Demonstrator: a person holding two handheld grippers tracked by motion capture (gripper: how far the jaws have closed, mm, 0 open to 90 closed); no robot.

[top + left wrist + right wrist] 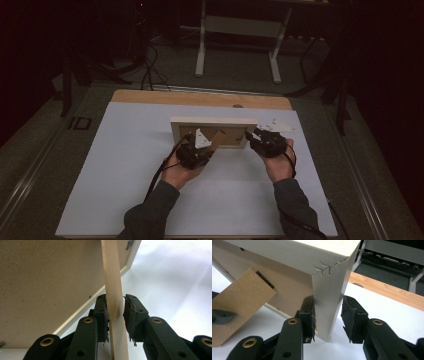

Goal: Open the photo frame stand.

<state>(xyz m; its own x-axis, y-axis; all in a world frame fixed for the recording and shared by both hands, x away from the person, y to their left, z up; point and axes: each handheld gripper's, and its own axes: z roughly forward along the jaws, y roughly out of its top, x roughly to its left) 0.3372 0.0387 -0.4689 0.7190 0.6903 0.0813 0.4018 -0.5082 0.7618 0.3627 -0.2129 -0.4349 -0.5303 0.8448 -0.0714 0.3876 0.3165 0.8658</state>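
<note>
Picture frame (214, 131) upright, long axis parallel to table's far edge, back toward person; left gripper (115, 315) jaws narrowly astride its stand (113, 285), right gripper (327, 317) jaws loosely astride frame's right end.

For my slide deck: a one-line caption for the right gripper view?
Right gripper straddling the pale wooden picture frame's side rail, jaws open; fold-out stand visible behind.

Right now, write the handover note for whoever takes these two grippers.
Left gripper: jaws either side of the brown stand flap on the frame's back, one pad touching, a small gap at the other.
Right gripper: jaws open around the frame's side rail at its corner.
Picture frame: standing on edge on the white table, back toward the person.
Done: flap swung out from the back.
Left, probably: set the frame on its flap, then let go.
</note>
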